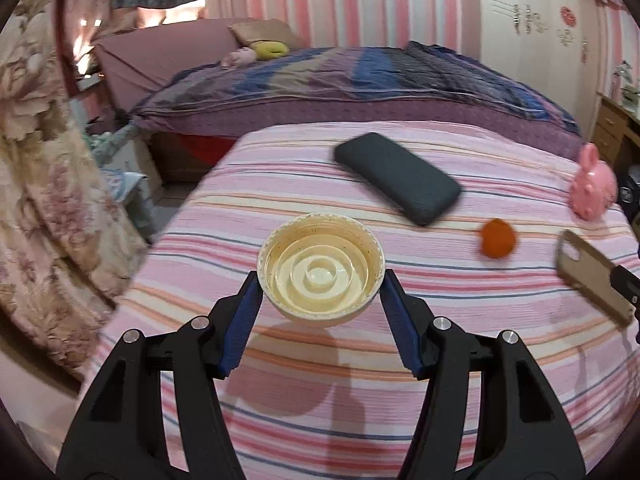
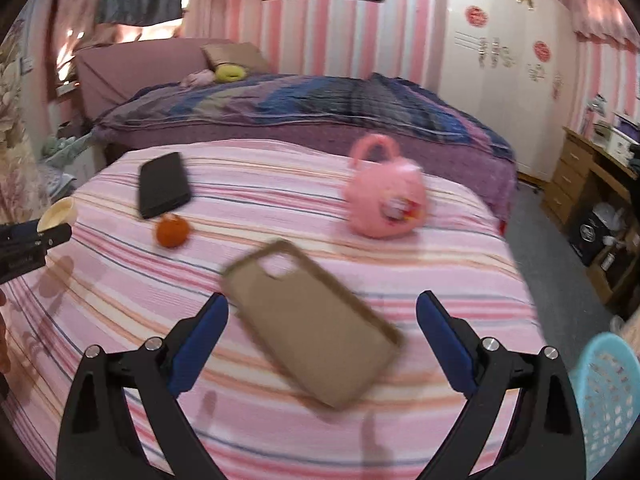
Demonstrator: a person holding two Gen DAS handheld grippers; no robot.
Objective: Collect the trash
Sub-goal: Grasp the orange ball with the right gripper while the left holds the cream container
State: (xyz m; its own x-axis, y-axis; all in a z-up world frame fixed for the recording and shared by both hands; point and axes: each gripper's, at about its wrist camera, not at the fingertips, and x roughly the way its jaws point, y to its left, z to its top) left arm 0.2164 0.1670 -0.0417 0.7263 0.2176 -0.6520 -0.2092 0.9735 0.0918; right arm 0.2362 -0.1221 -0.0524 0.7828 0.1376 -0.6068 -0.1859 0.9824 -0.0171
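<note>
Cup [image 1: 321,270] pinched between left gripper [image 1: 320,292] fingers, lifted for binning; right gripper [image 2: 322,334] fingers wide, phone case [image 2: 310,322] between them

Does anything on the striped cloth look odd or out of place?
Yes. The brown phone case appears tilted in the air between the open right gripper, touching neither finger, with a shadow beneath. It is blurred. The left gripper holds a cup.

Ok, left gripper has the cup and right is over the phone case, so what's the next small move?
Probably close the right gripper on the tan phone case: its jaws stand open either side of the case, which looks blurred and not yet clamped. The left gripper already holds the cream cup, and the blue basket sits at right.
</note>
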